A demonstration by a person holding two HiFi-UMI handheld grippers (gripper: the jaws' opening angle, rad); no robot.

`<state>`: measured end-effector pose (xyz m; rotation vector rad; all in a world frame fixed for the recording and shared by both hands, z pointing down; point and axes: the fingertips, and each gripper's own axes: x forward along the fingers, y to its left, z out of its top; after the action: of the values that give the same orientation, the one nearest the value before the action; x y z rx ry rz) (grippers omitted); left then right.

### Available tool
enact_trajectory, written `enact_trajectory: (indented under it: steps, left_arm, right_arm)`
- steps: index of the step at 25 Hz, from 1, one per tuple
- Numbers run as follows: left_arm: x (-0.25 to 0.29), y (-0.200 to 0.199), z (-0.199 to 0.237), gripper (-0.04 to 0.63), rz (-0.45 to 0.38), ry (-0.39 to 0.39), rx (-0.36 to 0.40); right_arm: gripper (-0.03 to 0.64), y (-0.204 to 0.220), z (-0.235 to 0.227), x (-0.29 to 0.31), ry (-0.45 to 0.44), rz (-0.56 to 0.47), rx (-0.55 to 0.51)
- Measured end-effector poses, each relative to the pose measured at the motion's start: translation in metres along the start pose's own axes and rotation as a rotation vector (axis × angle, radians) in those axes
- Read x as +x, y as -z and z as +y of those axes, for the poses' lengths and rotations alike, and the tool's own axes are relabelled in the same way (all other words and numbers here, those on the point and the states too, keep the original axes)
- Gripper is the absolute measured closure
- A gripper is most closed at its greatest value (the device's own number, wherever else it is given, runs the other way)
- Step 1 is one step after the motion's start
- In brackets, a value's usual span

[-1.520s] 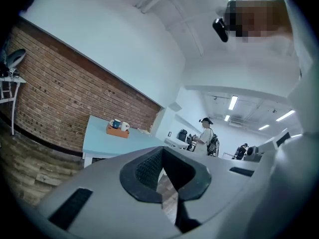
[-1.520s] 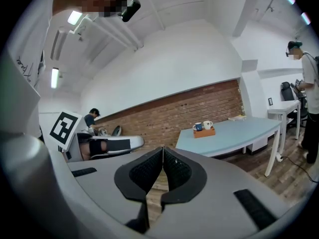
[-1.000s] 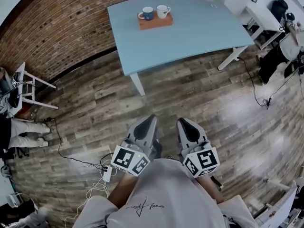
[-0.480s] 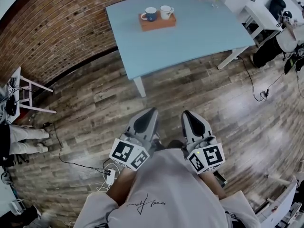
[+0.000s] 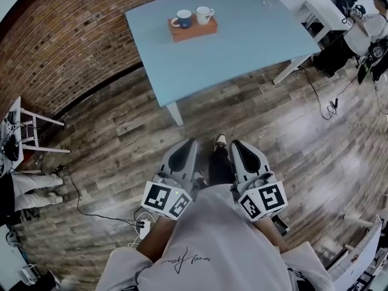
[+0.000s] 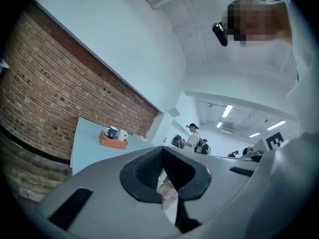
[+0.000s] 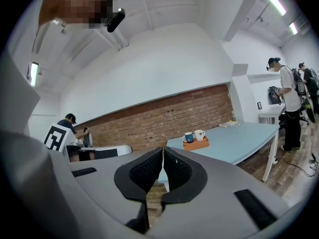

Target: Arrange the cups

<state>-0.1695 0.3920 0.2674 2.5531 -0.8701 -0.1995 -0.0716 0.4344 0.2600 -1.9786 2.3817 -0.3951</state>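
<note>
Cup arranging: nothing begun yet.
Left tool (image 5: 187,147) and right tool (image 5: 240,149) are hovering with jaws together, gripping nothing; far ahead of both, blue cup (image 5: 183,19) and white cup (image 5: 204,14) are sitting on a wooden tray (image 5: 193,30) on the worktop (image 5: 236,50), untouched.

Wooden floor (image 5: 115,138) lies open up to the blue counter (image 5: 236,47), its white leg (image 5: 174,113) at the near corner. The counter's near half is free; a wooden tray (image 5: 193,30) bearing a blue cup (image 5: 183,19) and a white cup (image 5: 204,14) stands farther back.

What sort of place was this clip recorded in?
Likely a shared office or lab: brick wall, light blue table carrying a blue cup and white cup, people beside a white desk.
</note>
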Motion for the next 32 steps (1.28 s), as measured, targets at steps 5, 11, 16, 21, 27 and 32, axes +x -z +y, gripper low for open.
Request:
enact_trajectory:
  steps: [5, 11, 16, 21, 27, 32]
  left_arm:
    - [0.016, -0.005, 0.008, 0.586, -0.005, -0.029, 0.006]
    - [0.045, -0.010, 0.015, 0.586, -0.001, -0.023, 0.009]
    - [0.081, -0.014, 0.024, 0.586, 0.003, -0.035, 0.013]
    - [0.120, -0.016, 0.035, 0.586, 0.005, -0.031, -0.003]
    - [0.176, -0.019, 0.052, 0.586, 0.031, -0.064, 0.014]
    - [0.221, -0.027, 0.064, 0.586, 0.041, -0.091, 0.031]
  right_arm:
    - [0.595, -0.006, -0.012, 0.016, -0.007, -0.018, 0.011]
    - [0.595, -0.011, -0.030, 0.043, -0.040, -0.018, 0.025]
    - [0.595, -0.021, -0.049, 0.071, -0.100, -0.024, 0.032]
    - [0.595, -0.026, -0.076, 0.104, -0.143, 0.004, 0.056]
    - [0.595, -0.033, -0.119, 0.146, -0.181, 0.030, 0.089]
    - [0.595, -0.046, -0.150, 0.179, -0.205, 0.045, 0.096]
